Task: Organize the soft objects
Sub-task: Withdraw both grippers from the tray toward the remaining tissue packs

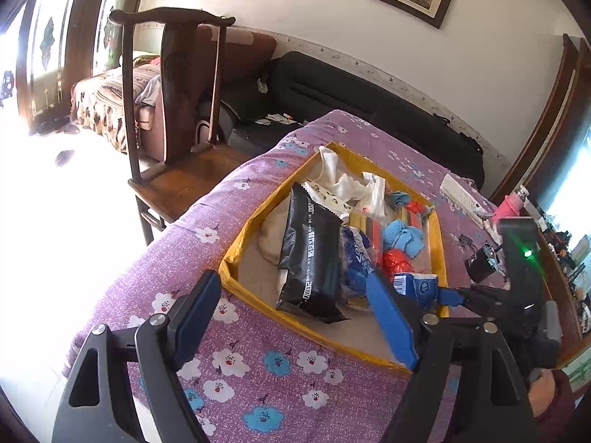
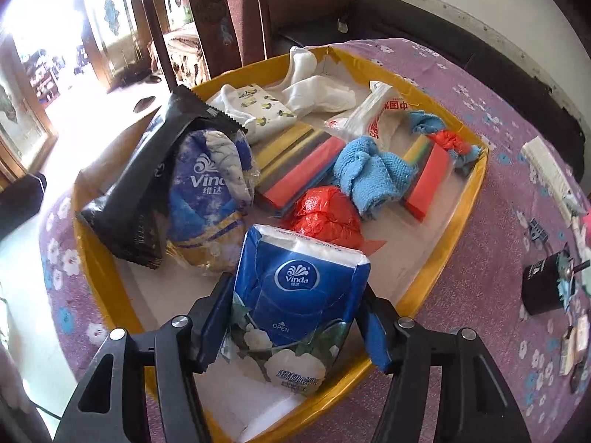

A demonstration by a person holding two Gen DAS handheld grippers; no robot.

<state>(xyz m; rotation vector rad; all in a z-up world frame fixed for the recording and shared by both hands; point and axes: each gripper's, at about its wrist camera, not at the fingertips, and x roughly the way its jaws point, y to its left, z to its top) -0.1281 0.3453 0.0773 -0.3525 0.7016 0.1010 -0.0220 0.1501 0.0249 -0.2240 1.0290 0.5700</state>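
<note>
A yellow-rimmed box [image 1: 251,217] [image 2: 465,217] sits on the purple flowered cloth. It holds a black packet [image 1: 312,258] [image 2: 136,199], a blue and white Vinda roll pack [image 2: 207,199], a red bag [image 2: 325,214], blue cloths [image 2: 373,173], coloured sponges [image 2: 295,170] and white cloths [image 2: 317,92]. My right gripper [image 2: 295,317] is shut on a blue Vinda tissue pack [image 2: 299,295] over the box's near corner; it also shows in the left wrist view [image 1: 417,286]. My left gripper [image 1: 291,313] is open and empty above the box's near end.
A dark wooden chair [image 1: 173,110] stands left of the table. A black sofa [image 1: 369,99] runs along the wall behind. A black cylinder [image 2: 546,284], a white strip [image 1: 461,192] and a pink bottle [image 1: 511,206] lie on the cloth to the right.
</note>
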